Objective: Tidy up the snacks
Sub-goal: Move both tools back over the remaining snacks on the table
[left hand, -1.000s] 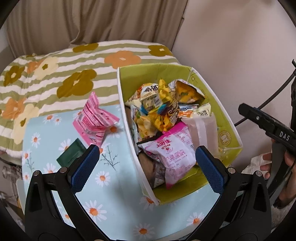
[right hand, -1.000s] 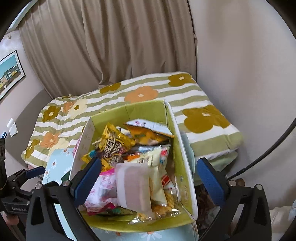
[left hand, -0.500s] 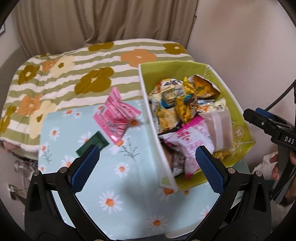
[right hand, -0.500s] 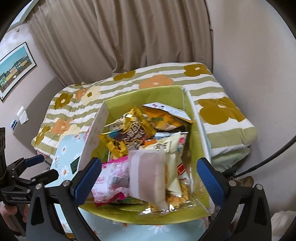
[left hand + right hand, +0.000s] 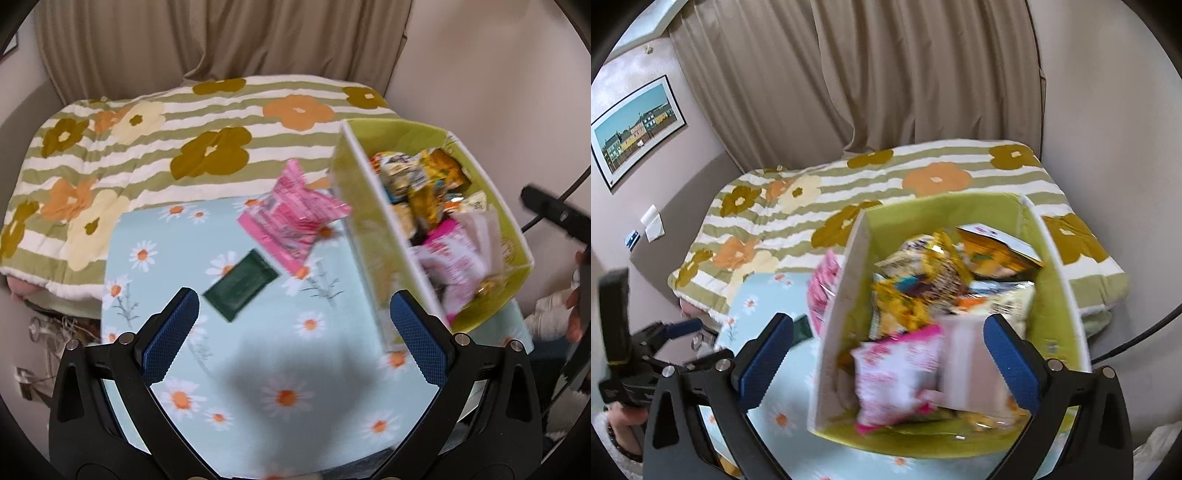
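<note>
Left tool (image 5: 293, 334) agape over daisy cloth (image 5: 273, 373) (green packet (image 5: 240, 285) ahead).

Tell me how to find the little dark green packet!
Look at the light blue daisy tablecloth in front of the striped flowery blanket. A green box full of snacks stands on its right side; left of it, two packets lie loose on the cloth. The dark green packet is the small flat one, nearer than the crinkly pink packet.

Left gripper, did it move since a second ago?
Yes. The left gripper swung left: it framed the green box before; now it sits over the daisy tablecloth.
</note>
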